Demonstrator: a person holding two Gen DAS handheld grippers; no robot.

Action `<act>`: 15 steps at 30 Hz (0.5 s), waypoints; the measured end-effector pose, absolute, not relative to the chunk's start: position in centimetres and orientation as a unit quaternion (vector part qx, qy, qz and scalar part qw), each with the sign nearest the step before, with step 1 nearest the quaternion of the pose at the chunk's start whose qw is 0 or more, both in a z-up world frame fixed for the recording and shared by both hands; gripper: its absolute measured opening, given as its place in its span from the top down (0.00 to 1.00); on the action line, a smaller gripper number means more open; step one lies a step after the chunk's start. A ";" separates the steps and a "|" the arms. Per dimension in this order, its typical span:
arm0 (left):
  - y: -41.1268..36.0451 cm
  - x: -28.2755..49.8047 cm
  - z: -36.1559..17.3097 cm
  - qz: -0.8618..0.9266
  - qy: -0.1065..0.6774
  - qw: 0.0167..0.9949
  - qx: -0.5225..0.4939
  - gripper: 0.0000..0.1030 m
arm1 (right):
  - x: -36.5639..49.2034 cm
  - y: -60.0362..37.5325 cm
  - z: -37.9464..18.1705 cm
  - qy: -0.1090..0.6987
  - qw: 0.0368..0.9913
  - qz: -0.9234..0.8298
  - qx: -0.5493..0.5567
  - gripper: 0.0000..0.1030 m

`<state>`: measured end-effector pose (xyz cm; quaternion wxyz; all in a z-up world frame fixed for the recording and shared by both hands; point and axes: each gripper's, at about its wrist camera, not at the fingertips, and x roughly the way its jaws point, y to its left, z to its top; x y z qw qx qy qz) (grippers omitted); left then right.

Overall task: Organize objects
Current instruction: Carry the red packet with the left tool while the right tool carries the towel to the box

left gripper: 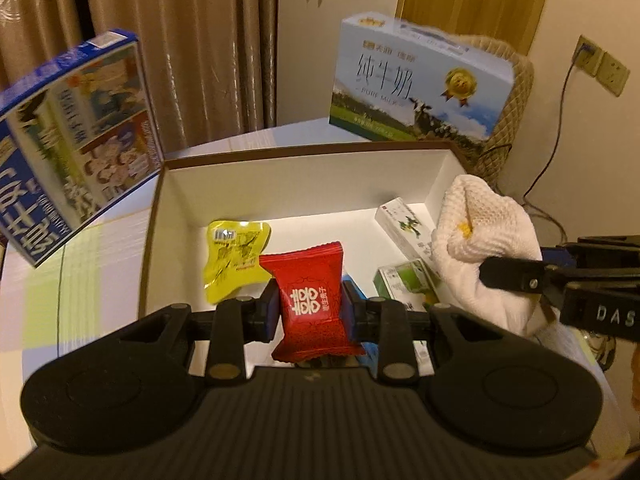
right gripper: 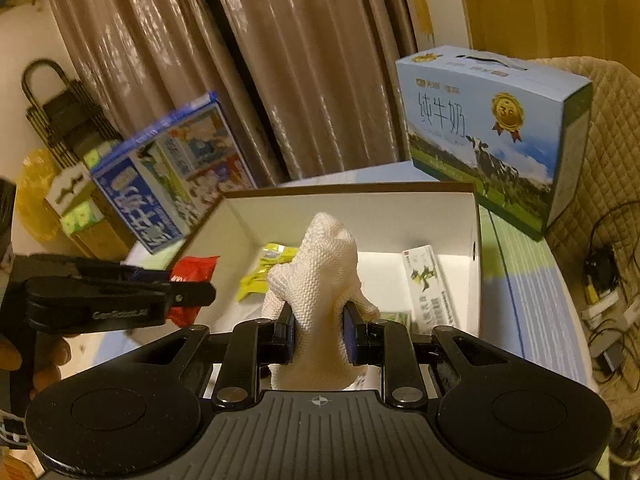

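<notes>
My left gripper [left gripper: 310,308] is shut on a red candy packet [left gripper: 310,300] and holds it over the near part of an open white box [left gripper: 280,180]. My right gripper [right gripper: 319,330] is shut on a white knitted cloth [right gripper: 320,280], held above the same box [right gripper: 360,208]; the cloth also shows at the right of the left wrist view [left gripper: 480,232]. Inside the box lie a yellow packet [left gripper: 232,256], a long white carton [left gripper: 404,228] and a small green carton [left gripper: 404,280]. The left gripper and red packet [right gripper: 192,272] show at the left of the right wrist view.
A blue milk carton box [left gripper: 76,140] leans at the left of the white box. A pale blue milk case [left gripper: 420,76] stands behind it. Curtains hang behind. A quilted chair [right gripper: 600,168] and cables [right gripper: 600,280] are at the right. A yellow bag and a rack [right gripper: 52,120] are at the far left.
</notes>
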<state>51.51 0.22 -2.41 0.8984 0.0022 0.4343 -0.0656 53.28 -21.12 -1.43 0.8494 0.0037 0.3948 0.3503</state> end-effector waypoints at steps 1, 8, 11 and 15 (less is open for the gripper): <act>0.0 52.4 -2.9 -0.067 0.439 0.896 0.004 0.75 | 53.8 -20.9 -1.7 0.395 0.849 0.350 0.000 0.80; -1.0 57.2 -6.0 -0.063 0.467 0.881 0.025 0.75 | 57.0 -20.4 -3.3 0.401 0.851 0.338 -0.013 0.80; -1.2 58.5 -7.0 -0.063 0.474 0.878 0.030 0.75 | 58.2 -20.3 -3.8 0.406 0.852 0.331 -0.015 0.80; -1.4 60.0 -8.1 -0.065 0.479 0.875 0.035 0.75 | 59.2 -20.0 -4.4 0.411 0.851 0.325 -0.019 0.80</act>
